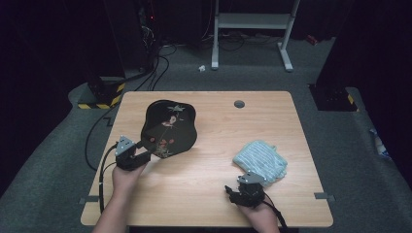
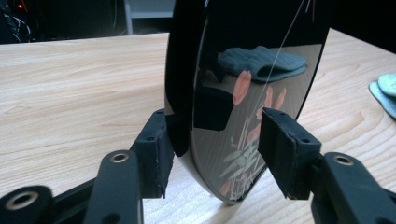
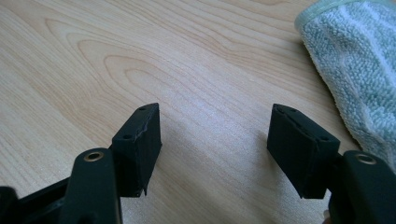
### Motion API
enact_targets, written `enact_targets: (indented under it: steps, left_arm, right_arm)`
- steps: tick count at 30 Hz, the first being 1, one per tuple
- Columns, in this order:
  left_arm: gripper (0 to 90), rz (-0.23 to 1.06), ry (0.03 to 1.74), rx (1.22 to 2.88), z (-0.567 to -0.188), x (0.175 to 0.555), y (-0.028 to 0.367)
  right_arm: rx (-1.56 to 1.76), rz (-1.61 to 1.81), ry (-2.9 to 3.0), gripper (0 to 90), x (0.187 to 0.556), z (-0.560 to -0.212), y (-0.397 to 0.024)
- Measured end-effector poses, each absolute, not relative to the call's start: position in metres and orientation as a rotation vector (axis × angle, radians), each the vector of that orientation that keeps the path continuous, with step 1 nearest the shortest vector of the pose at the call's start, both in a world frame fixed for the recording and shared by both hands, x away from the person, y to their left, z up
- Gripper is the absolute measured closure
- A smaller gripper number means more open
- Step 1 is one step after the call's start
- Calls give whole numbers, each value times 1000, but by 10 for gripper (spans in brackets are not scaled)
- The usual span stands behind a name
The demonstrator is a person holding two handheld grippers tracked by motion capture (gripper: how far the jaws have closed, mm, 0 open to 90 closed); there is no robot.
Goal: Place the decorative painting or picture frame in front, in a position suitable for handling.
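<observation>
A black lacquered plate (image 1: 167, 128) painted with flowers stands on its edge at the left of the wooden table (image 1: 218, 184), its decorated face toward the right. My left gripper (image 1: 145, 154) is shut on its lower rim. In the left gripper view the plate (image 2: 243, 93) sits between the two pads of the left gripper (image 2: 215, 149), one on its back and one on its glossy face. A pale green towel (image 1: 260, 160) lies folded at the right. Just in front of it, my right gripper (image 1: 232, 194) is open above bare wood, with the towel (image 3: 355, 60) beside the right gripper (image 3: 215, 140).
A round cable hole (image 1: 239, 103) sits near the table's far edge. Beyond the table are a white desk frame (image 1: 252, 29), floor cables (image 1: 155, 68) and a yellow-and-black striped base (image 1: 104, 94). The towel's edge (image 2: 385, 91) appears far right in the left gripper view.
</observation>
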State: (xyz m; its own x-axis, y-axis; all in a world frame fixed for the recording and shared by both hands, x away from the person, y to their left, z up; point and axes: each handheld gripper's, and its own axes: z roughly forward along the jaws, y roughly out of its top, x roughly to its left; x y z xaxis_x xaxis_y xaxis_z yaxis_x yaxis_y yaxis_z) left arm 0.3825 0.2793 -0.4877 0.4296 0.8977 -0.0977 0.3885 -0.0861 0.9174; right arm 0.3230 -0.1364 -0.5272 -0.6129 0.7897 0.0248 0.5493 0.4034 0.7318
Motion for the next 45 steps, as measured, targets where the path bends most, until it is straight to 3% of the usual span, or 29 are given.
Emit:
enact_targets:
  steps: [11,24,45]
  left_arm:
    - [575,633,1074,1728,-486,363,276]
    - [619,609,1040,1778,-485,341,269]
    - [395,640,1147,1699,-476,354,264]
  right_arm:
    - [1146,1028,2338,347,323,-527,-136]
    - [1129,1029,2355,352,326,-527,-134]
    - [1107,1014,2358,349,324,-527,-132]
